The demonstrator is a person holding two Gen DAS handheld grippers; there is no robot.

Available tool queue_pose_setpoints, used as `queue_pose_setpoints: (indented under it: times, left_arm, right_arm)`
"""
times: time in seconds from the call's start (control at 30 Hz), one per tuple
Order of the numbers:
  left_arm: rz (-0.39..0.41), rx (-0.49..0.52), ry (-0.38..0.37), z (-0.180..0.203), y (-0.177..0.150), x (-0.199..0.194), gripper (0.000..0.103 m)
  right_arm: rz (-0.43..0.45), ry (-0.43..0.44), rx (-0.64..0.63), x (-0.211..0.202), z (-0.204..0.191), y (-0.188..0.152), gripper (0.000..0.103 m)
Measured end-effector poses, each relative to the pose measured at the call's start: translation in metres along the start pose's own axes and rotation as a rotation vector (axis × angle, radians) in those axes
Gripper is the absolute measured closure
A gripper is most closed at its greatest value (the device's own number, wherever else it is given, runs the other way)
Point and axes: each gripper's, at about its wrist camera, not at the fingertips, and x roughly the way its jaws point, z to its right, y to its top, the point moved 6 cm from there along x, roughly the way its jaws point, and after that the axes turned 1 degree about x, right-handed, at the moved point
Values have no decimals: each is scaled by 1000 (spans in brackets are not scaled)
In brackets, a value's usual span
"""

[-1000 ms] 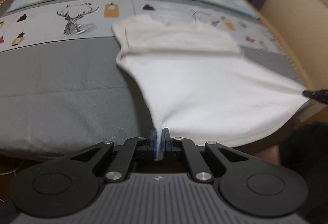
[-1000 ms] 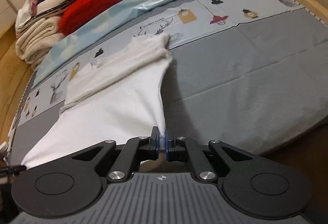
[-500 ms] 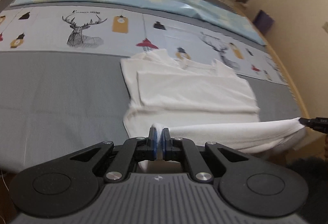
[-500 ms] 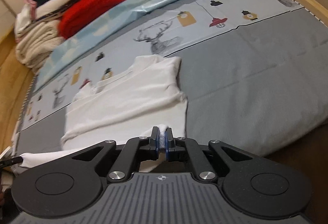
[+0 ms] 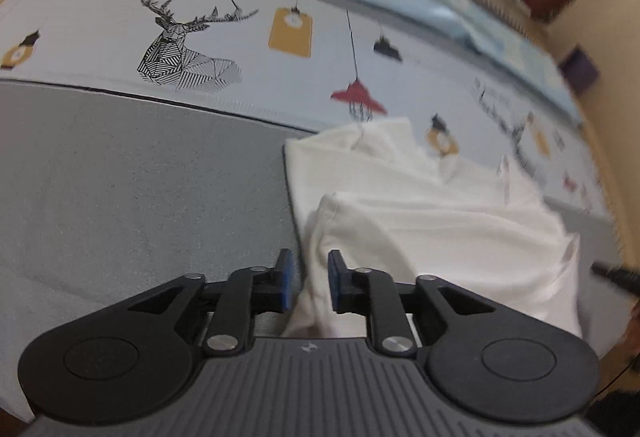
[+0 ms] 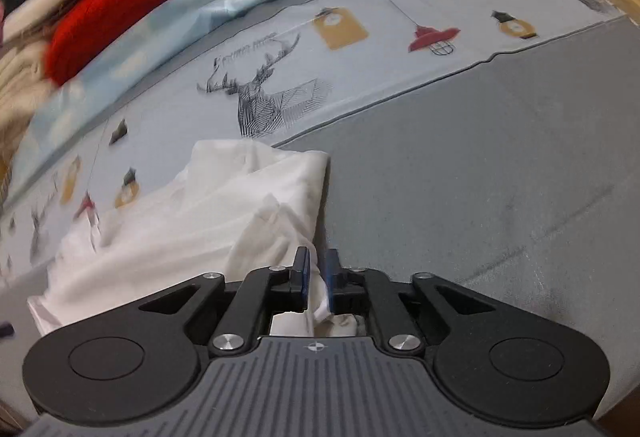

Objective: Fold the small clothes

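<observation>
Both my tools have just been opening: the left tool [image 5: 308, 281] stands apart, and the right tool [image 6: 317, 279] is slackening around the hem of the soft, light white shirt [image 5: 440, 229]; I'd regrip it at the folded edge.

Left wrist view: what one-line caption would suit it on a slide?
Left gripper, jaws just opening, straddles the folded-over edge of a white shirt on a deer-print bedspread.

Bed cover [image 5: 120, 165]: grey near, far band pale with deer [image 5: 180, 49] and lantern prints.
Far left: red blanket [image 6: 120, 17], cream folded bedding [image 6: 20, 93].
Right: beige wall [image 5: 616, 17].
Far: bright window light.
</observation>
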Motion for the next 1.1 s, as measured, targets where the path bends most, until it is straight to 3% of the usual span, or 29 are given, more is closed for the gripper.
queue_pose_setpoints:
  times: [0.1,0.23,0.4,0.57,0.6,0.67,0.7,0.83,0.93,1.1]
  left_arm:
    - [-41,-4,-19,1,-6,18,74]
    - [-64,0,15,3,-10,37,67]
    - [-51,-10,17,12,-1,49,58]
    - [-46,-11,29,21,8,62,58]
    - [-47,-6,30,23,9,64,60]
    - [-47,20,30,27,12,66,84]
    - [-39,37,37,28,15,65,96]
    - [68,48,10,30,32,44,98]
    - [168,4,3,28,48,29,98]
    - [302,-7,18,35,72,20,98]
  right_arm:
    - [-1,-4,-100,11,-8,-2,82]
    - [-48,-21,-140,34,-9,-12,81]
    - [-28,-3,-187,44,-23,-6,75]
    - [-26,-15,-225,56,-34,-2,74]
    - [-24,-17,-230,58,-36,-1,73]
    - [-15,-16,-234,60,-40,2,79]
    - [-2,-20,-236,59,-41,5,93]
    - [57,8,-169,50,-42,21,99]
    - [178,48,-105,31,-46,41,99]
    - [312,39,-5,18,-46,67,99]
